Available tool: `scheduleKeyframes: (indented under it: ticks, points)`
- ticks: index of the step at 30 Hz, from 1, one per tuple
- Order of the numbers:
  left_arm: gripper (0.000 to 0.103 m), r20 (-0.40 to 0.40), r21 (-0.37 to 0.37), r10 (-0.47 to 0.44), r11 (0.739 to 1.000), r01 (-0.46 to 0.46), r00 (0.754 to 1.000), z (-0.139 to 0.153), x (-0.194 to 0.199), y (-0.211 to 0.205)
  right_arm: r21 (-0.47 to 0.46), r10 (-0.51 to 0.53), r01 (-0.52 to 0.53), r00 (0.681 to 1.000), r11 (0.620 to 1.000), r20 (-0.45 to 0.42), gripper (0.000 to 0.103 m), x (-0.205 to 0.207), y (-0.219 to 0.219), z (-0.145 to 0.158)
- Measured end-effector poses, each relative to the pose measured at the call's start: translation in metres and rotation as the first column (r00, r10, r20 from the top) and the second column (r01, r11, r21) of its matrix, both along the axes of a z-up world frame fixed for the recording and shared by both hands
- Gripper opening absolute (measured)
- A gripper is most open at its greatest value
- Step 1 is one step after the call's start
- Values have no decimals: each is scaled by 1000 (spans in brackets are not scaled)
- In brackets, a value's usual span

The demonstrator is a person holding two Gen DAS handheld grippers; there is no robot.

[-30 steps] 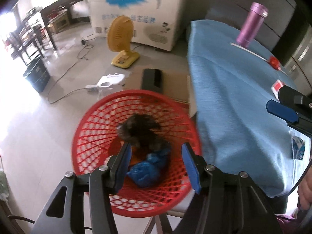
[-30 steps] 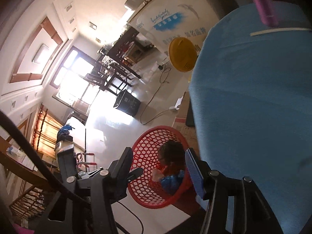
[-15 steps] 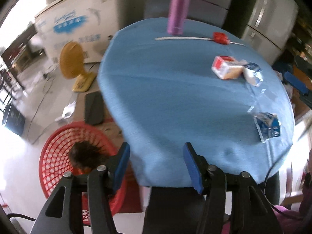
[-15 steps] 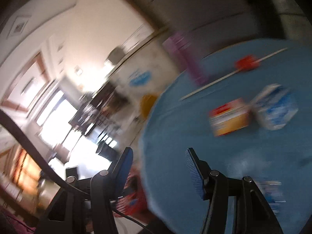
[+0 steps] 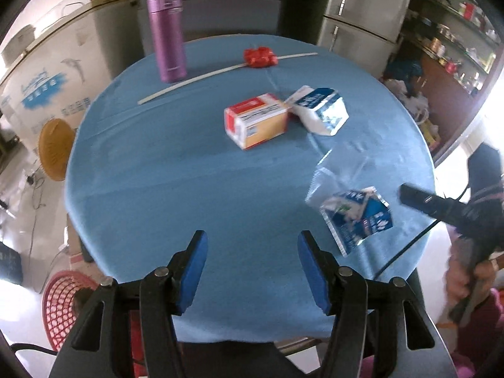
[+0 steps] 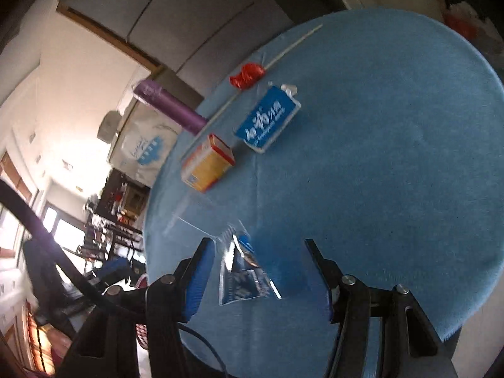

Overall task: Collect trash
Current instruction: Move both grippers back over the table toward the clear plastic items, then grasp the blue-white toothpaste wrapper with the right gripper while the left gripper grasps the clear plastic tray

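Left gripper [image 5: 252, 264] jaws apart, empty, over near table edge. Right gripper [image 6: 258, 271] jaws apart, crumpled blue wrapper [image 6: 244, 278] lying between, untouched. Trash on blue round table [image 5: 163, 189]: two cartons, red-orange [image 5: 255, 120] and blue-white [image 5: 321, 110], touching; one wrapper; one red scrap [image 5: 260, 57]. One purple flask [image 5: 167, 33] upright. Red basket [image 5: 60, 305] on floor, contents unclear.

I'm looking into a lived-in home dining area: a round worktop [image 5: 157, 189] under blue cloth, a steel fridge [image 5: 362, 9], shelves of jars and tins [image 5: 456, 37], a chest freezer [image 5: 47, 72], a yellow fan [image 5: 55, 149] on the tiled floor
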State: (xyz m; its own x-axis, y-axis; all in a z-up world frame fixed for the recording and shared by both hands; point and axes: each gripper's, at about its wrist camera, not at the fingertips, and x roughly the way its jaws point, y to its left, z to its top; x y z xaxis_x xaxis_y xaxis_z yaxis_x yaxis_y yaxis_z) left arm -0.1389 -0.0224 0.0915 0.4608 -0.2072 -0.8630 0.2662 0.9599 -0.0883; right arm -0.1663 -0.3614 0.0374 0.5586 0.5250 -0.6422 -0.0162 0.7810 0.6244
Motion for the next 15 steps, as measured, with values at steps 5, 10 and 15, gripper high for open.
scheduleKeyframes:
  ticks: [5,10,15]
  points:
    - [62,-16,-42,-19,999,19,1000,6,16,-19,-11,69,-70,998,998,-9,62,18,16,-20]
    - [62,-43,-59,-57,997,54,997,3,33,-40,22,105,-105,994,994,5,62,30,27,-32]
    - [62,-70,-97,-112,990,105,991,-1,48,-62,-18,170,-170,985,985,23,38,29,39,-34]
